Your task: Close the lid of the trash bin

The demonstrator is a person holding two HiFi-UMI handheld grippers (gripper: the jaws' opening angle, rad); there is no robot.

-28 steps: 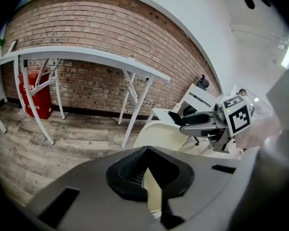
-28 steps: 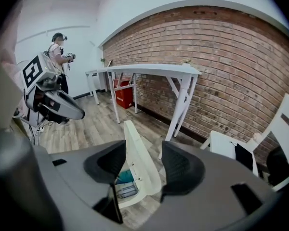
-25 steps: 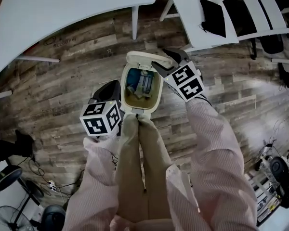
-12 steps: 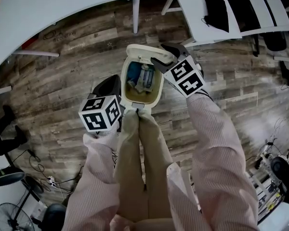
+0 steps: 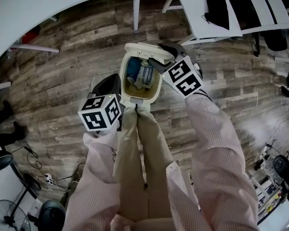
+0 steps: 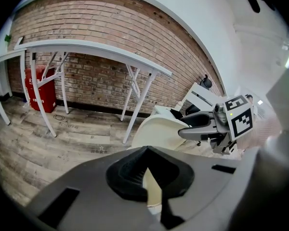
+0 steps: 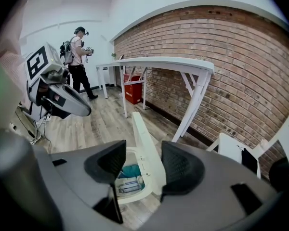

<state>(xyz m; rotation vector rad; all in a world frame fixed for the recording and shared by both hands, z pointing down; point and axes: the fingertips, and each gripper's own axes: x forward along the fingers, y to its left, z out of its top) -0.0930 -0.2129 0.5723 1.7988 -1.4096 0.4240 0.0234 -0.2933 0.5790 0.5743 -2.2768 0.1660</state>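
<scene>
My right gripper [image 7: 143, 150] has its fingers [image 7: 183, 168] apart, one on either side of the upright lid [image 7: 142, 134] at the far end of the bin [image 5: 137, 100], though I cannot tell if they touch it. My left gripper [image 6: 147, 159] has its fingers [image 6: 127, 170] together on nothing, just left of the bin's near rim. The bin stands open on the wood floor [image 5: 62, 71] just beyond my legs [image 5: 139, 148], with blue and pale rubbish [image 5: 139, 76] inside, a white counter [image 5: 48, 4] far left and a white chair [image 5: 190, 8] far right.
</scene>
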